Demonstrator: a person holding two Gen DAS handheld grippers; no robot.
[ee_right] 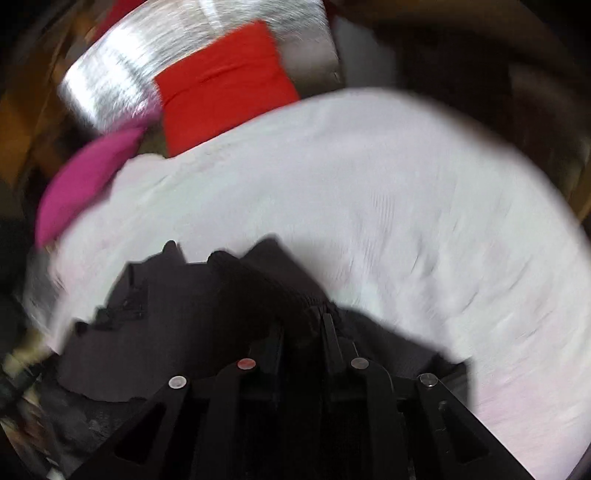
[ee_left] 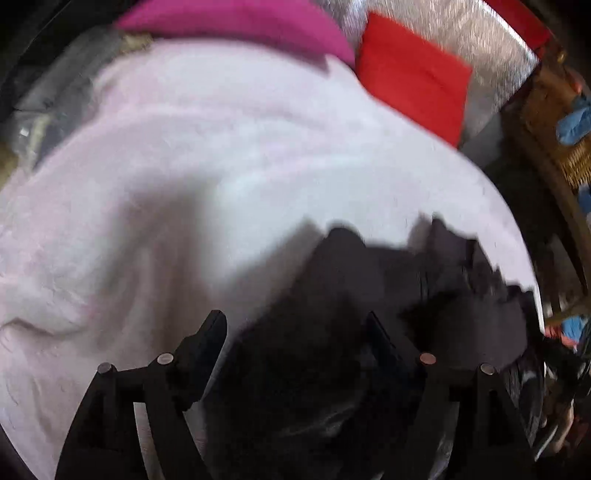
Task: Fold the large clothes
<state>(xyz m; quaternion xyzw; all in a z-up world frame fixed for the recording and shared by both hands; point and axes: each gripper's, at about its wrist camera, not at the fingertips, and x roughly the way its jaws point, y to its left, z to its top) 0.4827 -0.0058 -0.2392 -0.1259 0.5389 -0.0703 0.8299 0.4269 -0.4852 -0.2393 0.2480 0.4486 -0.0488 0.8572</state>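
Note:
A dark, nearly black garment (ee_left: 369, 295) lies bunched on a pale pink-white cloth (ee_left: 184, 166) that covers the surface. My left gripper (ee_left: 295, 325) is open, its fingers spread wide, with the dark garment lying between and under them. In the right wrist view, my right gripper (ee_right: 303, 321) is shut on a ribbed edge of the dark garment (ee_right: 229, 288), which hangs bunched over the pale cloth (ee_right: 369, 184). Both views are motion-blurred.
A folded red cloth (ee_left: 413, 74) and a folded magenta cloth (ee_left: 240, 18) lie at the far edge on a silvery sheet (ee_left: 480, 40). They also show in the right wrist view: red (ee_right: 225, 88), magenta (ee_right: 85, 181). A wicker basket (ee_left: 554, 122) stands at the right.

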